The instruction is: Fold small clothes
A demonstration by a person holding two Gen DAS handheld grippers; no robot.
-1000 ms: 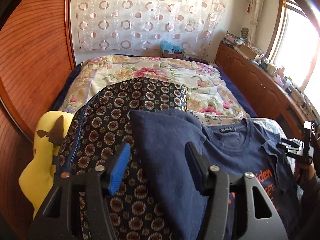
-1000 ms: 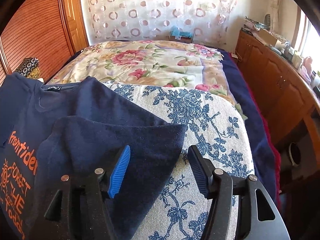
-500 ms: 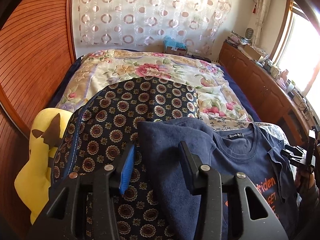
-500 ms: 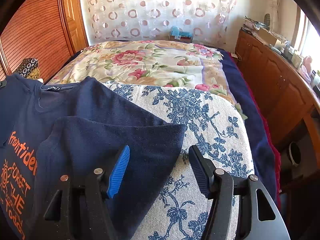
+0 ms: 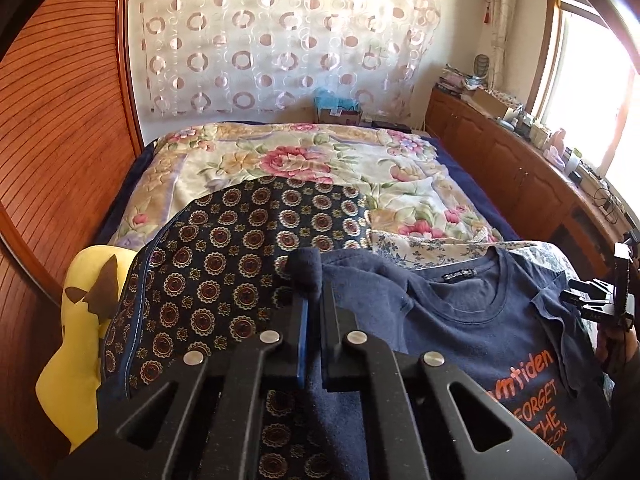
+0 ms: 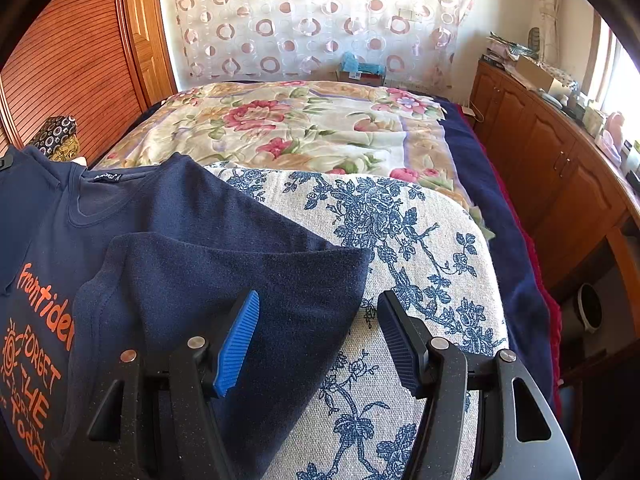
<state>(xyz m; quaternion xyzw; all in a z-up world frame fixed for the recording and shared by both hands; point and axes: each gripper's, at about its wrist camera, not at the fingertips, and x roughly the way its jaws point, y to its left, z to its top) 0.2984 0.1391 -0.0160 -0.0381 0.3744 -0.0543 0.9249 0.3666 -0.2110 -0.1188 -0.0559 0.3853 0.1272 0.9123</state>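
Nearest the left wrist camera, the left gripper is pinching a bunched fold of the navy blue cotton T-shirt with orange lettering; its jaws have just been closing and are now clamping the cloth at the shirt's left sleeve edge. In the right wrist view, the right gripper is hovering with its jaws standing apart over the shirt's folded-in right sleeve, the pads not pressing on it. The shirt is lying front up across two cushions: a dark cushion patterned with round medallions and a cream cushion printed with blue roses. Beyond them, a floral quilt is covering the bed. A yellow plush toy is sitting beside the dark cushion.
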